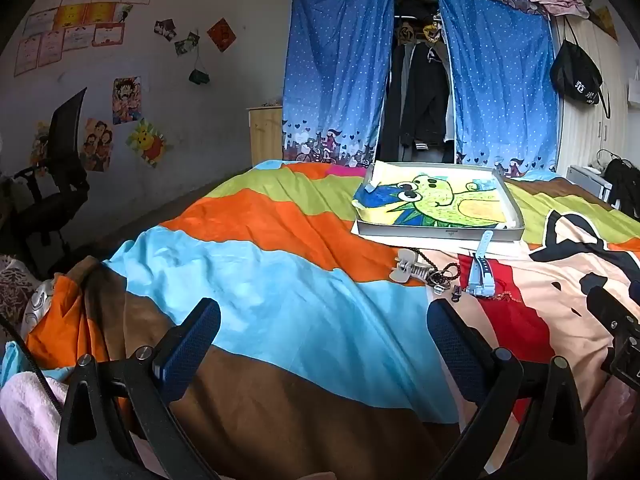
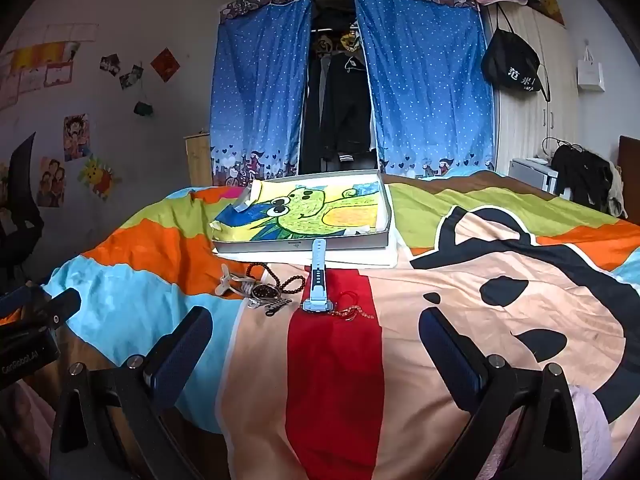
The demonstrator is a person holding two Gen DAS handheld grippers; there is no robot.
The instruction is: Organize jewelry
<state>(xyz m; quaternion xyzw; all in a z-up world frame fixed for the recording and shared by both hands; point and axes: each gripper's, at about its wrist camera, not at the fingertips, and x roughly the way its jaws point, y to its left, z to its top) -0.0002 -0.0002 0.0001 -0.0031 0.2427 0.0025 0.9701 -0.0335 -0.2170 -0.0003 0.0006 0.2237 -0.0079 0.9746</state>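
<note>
A shallow grey box point(image 1: 440, 233) point(image 2: 300, 245), lined with a green cartoon drawing, lies on the bed. In front of it lie a light blue watch point(image 1: 481, 268) point(image 2: 317, 280), a beige hair claw point(image 1: 408, 266) point(image 2: 229, 282), a dark bead string point(image 1: 442, 270) point(image 2: 294, 281), a round dark pendant point(image 2: 264, 292) and a thin red bracelet point(image 2: 352, 312). My left gripper point(image 1: 324, 322) is open and empty, hovering short of the pile. My right gripper point(image 2: 316, 330) is open and empty, just short of the watch. Each gripper's body shows at the other view's edge.
A colourful striped and cartoon blanket point(image 1: 260, 264) point(image 2: 500, 280) covers the bed. Blue curtains point(image 1: 336, 72) frame an open wardrobe behind. A black office chair point(image 1: 56, 184) stands at the left. A black bag point(image 2: 512, 64) hangs on the cabinet at the right.
</note>
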